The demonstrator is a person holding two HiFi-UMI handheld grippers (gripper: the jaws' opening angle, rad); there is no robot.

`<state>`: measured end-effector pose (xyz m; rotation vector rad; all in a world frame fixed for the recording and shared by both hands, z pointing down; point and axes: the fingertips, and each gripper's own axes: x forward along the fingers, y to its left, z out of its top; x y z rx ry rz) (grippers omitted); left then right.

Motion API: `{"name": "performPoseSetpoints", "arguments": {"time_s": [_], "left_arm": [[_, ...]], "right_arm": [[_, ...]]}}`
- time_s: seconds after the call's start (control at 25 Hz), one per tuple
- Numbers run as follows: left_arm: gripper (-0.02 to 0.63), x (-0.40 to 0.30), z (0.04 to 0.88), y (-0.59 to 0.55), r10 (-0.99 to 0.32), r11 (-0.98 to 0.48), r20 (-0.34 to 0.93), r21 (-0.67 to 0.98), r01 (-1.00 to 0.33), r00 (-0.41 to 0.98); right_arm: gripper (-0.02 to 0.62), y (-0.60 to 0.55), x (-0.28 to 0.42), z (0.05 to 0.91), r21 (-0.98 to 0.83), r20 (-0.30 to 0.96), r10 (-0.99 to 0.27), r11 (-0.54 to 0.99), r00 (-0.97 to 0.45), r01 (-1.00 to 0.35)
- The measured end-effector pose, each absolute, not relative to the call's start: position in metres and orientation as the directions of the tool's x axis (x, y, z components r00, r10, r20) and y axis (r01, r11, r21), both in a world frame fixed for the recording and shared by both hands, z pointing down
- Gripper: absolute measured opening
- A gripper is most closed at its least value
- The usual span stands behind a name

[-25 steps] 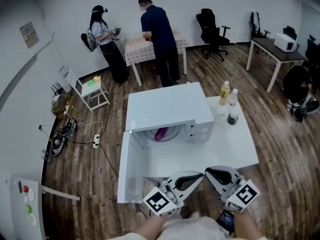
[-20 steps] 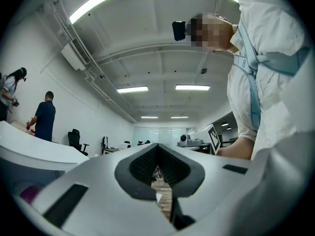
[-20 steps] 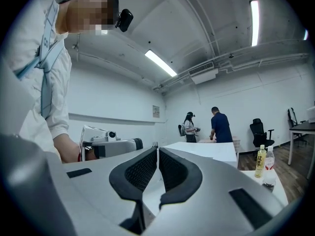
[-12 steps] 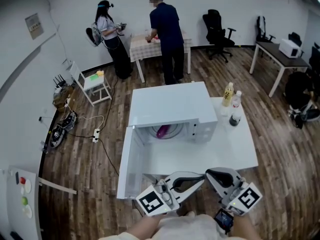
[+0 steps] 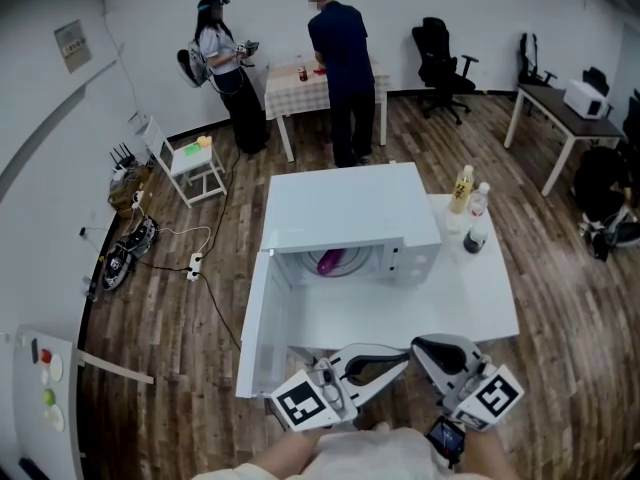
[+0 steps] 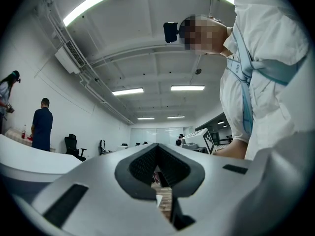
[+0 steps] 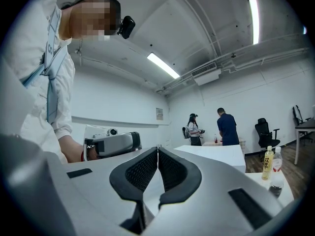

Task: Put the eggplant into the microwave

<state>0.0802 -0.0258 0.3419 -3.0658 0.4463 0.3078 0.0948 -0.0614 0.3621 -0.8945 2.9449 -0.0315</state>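
A purple eggplant [image 5: 330, 261] lies inside the white microwave [image 5: 350, 213], on its turntable. The microwave door [image 5: 262, 320] hangs wide open to the left. Both grippers are held low in front of the white table [image 5: 470, 298], well short of the microwave. My left gripper [image 5: 403, 356] points right and is shut with nothing in it; its pads [image 6: 147, 163] meet. My right gripper [image 5: 416, 345] points left, tip to tip with the other, also shut and empty [image 7: 158, 150]. The left gripper [image 7: 112, 144] shows in the right gripper view.
Three bottles [image 5: 470, 208] stand on the table right of the microwave. Two people [image 5: 340, 68] stand at a checkered table [image 5: 298, 83] at the back. A white chair [image 5: 185, 173] and floor cables [image 5: 165, 258] lie to the left; office chairs and a desk to the right.
The left gripper has drifted slightly left in the head view. The eggplant stays inside the microwave, the door stays open, and both grippers stay shut.
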Motion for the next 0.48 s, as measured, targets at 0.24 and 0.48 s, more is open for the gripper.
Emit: {"name": "performPoseSetpoints", "arguments": {"time_s": [0.24,0.48], "left_arm": [[0.0,0.0774,0.3421,-0.0312,-0.284,-0.958,-0.201,0.007,-0.288,0.938],[0.001,0.0784,0.3389,-0.0359,-0.276,-0.96,-0.206,0.006,-0.281,0.939]], "right_arm": [[0.032,-0.066,0.0964,0.3665,-0.042,-0.042,-0.562,0.827,-0.826,-0.561],[0.032,-0.0711,0.0972,0.3679,-0.046,-0.028,-0.565,0.824,-0.824,-0.564]]}}
